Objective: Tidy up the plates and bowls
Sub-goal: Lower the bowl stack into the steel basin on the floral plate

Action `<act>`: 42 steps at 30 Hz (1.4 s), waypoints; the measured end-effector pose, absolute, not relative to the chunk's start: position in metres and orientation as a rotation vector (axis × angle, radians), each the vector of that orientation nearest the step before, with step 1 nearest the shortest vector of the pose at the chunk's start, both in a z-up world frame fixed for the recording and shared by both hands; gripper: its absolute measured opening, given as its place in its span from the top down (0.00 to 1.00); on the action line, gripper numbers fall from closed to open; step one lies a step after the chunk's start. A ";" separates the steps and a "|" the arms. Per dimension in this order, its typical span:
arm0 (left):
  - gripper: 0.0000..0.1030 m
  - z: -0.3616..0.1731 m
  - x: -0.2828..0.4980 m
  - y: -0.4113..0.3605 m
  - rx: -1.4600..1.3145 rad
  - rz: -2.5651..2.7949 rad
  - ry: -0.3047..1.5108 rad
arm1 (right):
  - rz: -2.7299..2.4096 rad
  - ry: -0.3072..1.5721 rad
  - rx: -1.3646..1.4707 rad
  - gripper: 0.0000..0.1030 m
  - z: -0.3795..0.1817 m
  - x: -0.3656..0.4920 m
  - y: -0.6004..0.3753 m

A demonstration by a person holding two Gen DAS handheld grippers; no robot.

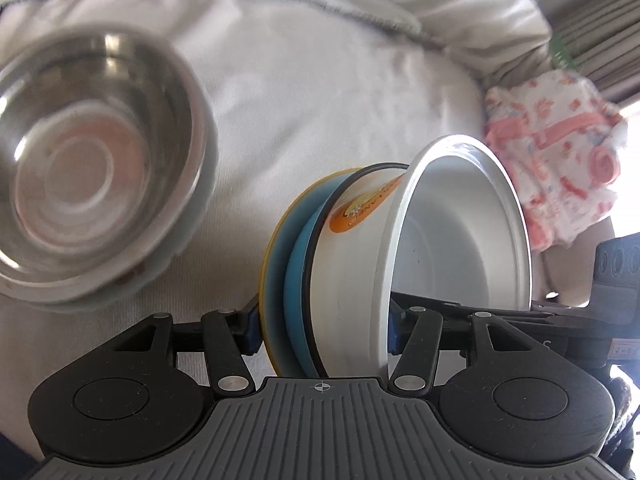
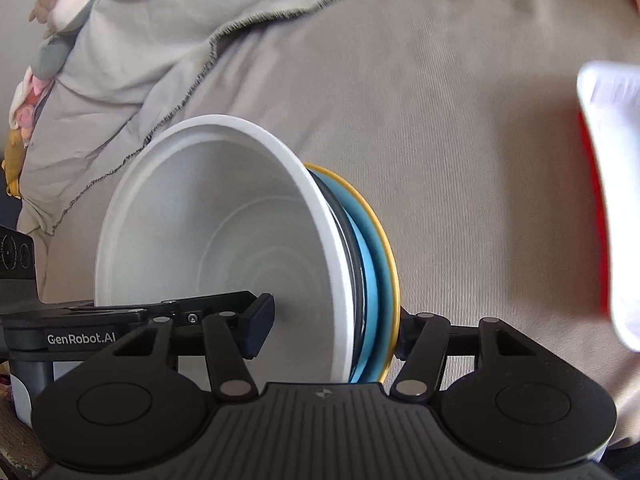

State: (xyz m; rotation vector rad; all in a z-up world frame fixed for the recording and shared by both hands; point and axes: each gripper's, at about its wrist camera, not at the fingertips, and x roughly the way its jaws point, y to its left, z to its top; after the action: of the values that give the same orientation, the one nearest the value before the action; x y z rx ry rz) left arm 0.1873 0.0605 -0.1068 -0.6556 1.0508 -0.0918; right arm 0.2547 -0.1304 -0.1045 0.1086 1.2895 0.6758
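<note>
A nested stack of dishes is held on edge: a white bowl [image 1: 460, 240] inside a black-rimmed bowl with an orange print [image 1: 360, 208], a blue plate [image 1: 296, 280] and a yellow-rimmed plate [image 1: 266, 264]. My left gripper [image 1: 322, 320] is shut across the stack's rims. My right gripper [image 2: 332, 324] is shut on the same stack, with the white bowl [image 2: 224, 220] on its left and the blue and yellow plates [image 2: 376, 248] on its right. A steel bowl [image 1: 96, 168] lies on the cloth at the left.
A pale grey cloth [image 1: 320, 92] covers the soft surface below. A pink patterned fabric bundle [image 1: 560, 160] lies at the right. A blurred white and red object [image 2: 612, 200] is at the right edge. The other gripper's body [image 2: 80, 332] reaches in at the lower left.
</note>
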 end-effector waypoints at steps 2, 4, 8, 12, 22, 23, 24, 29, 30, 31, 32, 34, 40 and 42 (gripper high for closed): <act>0.43 -0.089 0.181 0.070 -0.647 -0.101 0.996 | 0.693 1.239 0.079 0.42 -0.083 0.252 -0.122; 0.43 -0.068 0.171 0.086 -0.643 -0.094 0.932 | 0.722 1.186 0.050 0.42 -0.060 0.252 -0.105; 0.43 -0.044 0.147 0.129 -0.641 -0.027 0.836 | 0.821 1.107 0.013 0.42 -0.027 0.253 -0.055; 0.43 -0.055 0.131 0.176 -0.669 0.077 0.819 | 0.900 1.137 -0.001 0.42 -0.033 0.262 0.012; 0.45 -0.123 0.133 0.231 -0.766 0.152 0.792 | 0.857 1.258 -0.144 0.41 -0.091 0.269 0.093; 0.47 -0.127 0.129 0.234 -0.760 0.157 0.785 | 0.846 1.272 -0.158 0.41 -0.092 0.270 0.095; 0.47 -0.126 0.131 0.232 -0.747 0.160 0.782 | 0.828 1.295 -0.157 0.41 -0.094 0.273 0.096; 0.48 -0.127 0.127 0.231 -0.759 0.133 0.774 | 0.789 1.317 -0.160 0.43 -0.092 0.275 0.098; 0.48 -0.127 0.127 0.231 -0.760 0.136 0.774 | 0.780 1.313 -0.169 0.43 -0.090 0.273 0.098; 0.48 -0.126 0.127 0.229 -0.756 0.141 0.772 | 0.769 1.307 -0.178 0.43 -0.091 0.271 0.098; 0.48 -0.125 0.127 0.227 -0.746 0.146 0.770 | 0.758 1.304 -0.189 0.43 -0.090 0.268 0.099; 0.48 -0.124 0.125 0.227 -0.743 0.147 0.768 | 0.738 1.296 -0.223 0.43 -0.090 0.263 0.101; 0.48 -0.122 0.121 0.230 -0.751 0.162 0.741 | 0.704 1.230 -0.265 0.42 -0.067 0.256 0.104; 0.49 -0.118 0.119 0.229 -0.742 0.159 0.718 | 0.721 1.158 -0.274 0.42 -0.053 0.255 0.104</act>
State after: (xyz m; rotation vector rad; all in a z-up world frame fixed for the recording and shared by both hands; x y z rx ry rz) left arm 0.1186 0.2292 -0.1181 -0.7424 0.7180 0.1590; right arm 0.2553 0.1039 -0.0532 -0.2741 1.1584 0.7213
